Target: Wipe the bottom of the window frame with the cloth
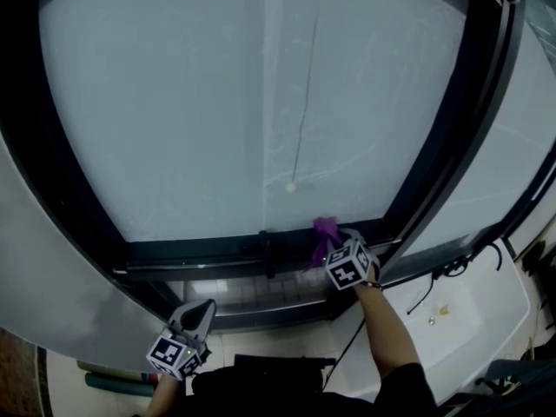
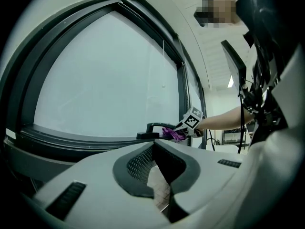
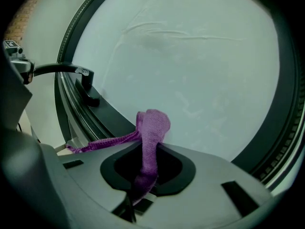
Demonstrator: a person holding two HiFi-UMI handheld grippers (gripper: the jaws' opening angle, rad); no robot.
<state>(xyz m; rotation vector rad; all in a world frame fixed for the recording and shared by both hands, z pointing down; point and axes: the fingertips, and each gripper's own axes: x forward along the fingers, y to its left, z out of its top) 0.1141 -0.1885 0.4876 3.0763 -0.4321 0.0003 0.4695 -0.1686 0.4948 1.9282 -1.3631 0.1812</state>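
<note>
right gripper view: jaws clamp purple cloth [image 3: 151,128] at window frame [image 3: 112,114].

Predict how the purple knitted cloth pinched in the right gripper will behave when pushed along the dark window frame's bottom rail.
Probably floppy: the purple knitted cloth folds over itself above the right gripper, and a loose tail trails sideways. Likely light, since that pinch alone holds it. On the dark window frame it may bunch rather than slide flat.

No words, brands or numbers can be read — just square markers [image 1: 347,268] on the left gripper [image 1: 198,314] and right gripper [image 1: 334,243].
</note>
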